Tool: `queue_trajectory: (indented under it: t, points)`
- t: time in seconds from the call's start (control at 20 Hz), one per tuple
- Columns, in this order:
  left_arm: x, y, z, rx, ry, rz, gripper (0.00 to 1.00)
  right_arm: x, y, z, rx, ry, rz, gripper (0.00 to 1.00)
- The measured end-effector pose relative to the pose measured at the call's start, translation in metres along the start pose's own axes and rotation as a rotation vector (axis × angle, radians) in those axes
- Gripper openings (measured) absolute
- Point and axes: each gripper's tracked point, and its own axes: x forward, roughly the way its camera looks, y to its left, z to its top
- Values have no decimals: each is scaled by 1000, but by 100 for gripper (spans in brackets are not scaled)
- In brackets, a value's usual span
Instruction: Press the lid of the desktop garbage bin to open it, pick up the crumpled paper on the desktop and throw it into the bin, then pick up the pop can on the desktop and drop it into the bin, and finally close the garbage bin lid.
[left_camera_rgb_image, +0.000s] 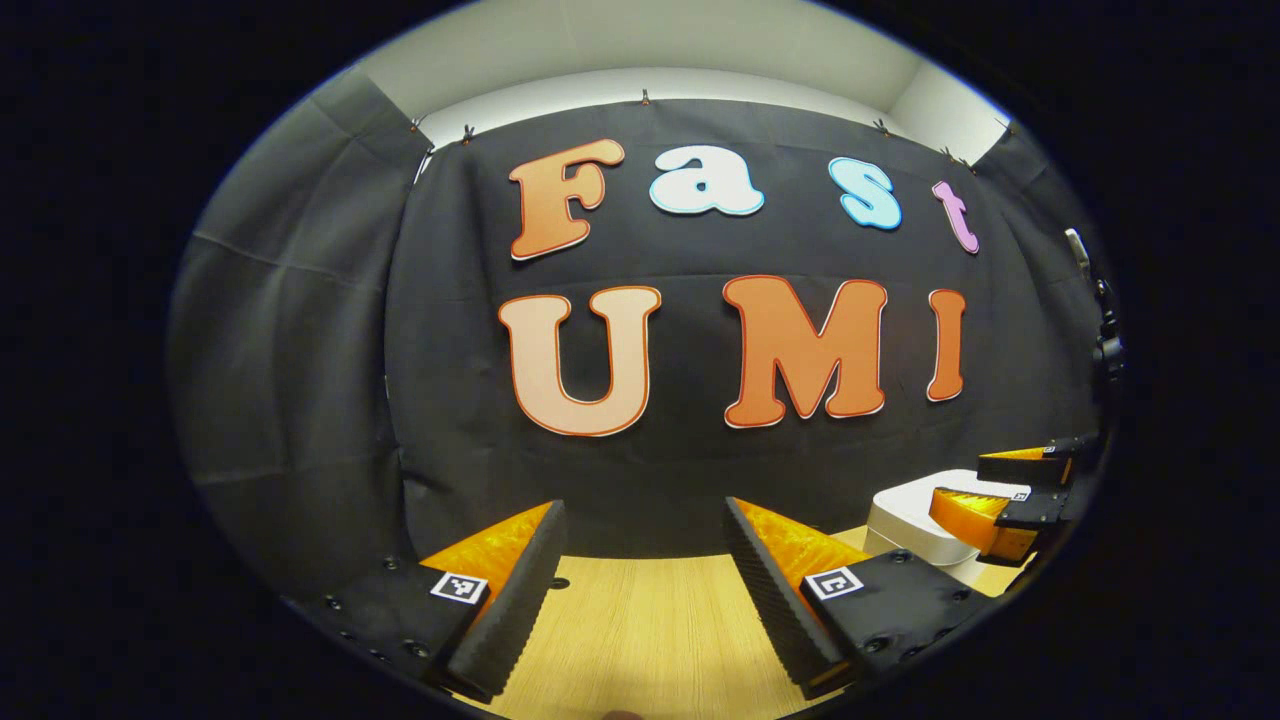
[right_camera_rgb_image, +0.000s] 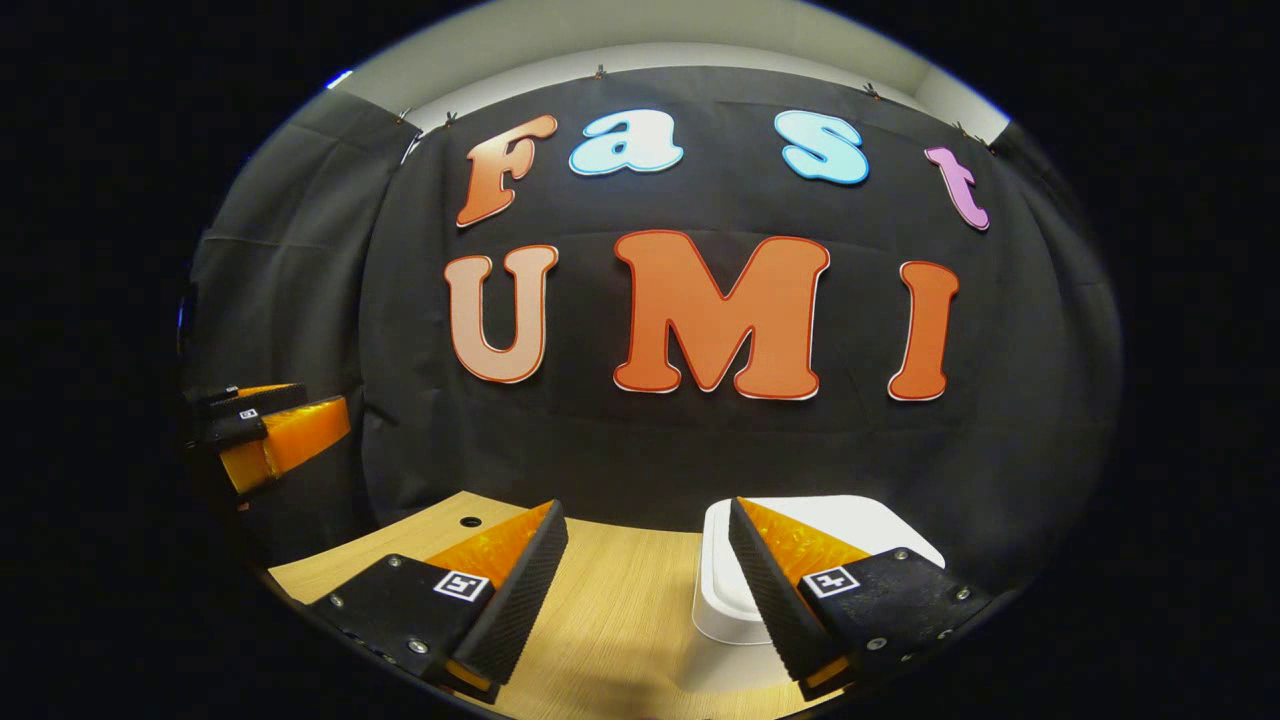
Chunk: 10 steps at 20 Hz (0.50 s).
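Room to move: your left gripper (left_camera_rgb_image: 645, 520) has bare wooden desktop (left_camera_rgb_image: 650, 620) between its fingers and the booth's back cloth; a small round hole (right_camera_rgb_image: 470, 521) in the desktop lies left of the bin.
Bin: the white garbage bin (right_camera_rgb_image: 850, 515) stands near the desktop's back edge, lid down, so you cannot see inside.
Left gripper: released, jaws wide, well left of the bin.
Right gripper (right_camera_rgb_image: 648, 515): released, hovering over the bin's front left, its right finger (right_camera_rgb_image: 770, 590) overlapping the lid.
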Motion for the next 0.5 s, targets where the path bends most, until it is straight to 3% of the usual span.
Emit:
queue_trajectory:
  t: [0.5]
  points:
    - [5,-7,8,28,-33,-16,99,0,7,2,-20,-5,13,98]
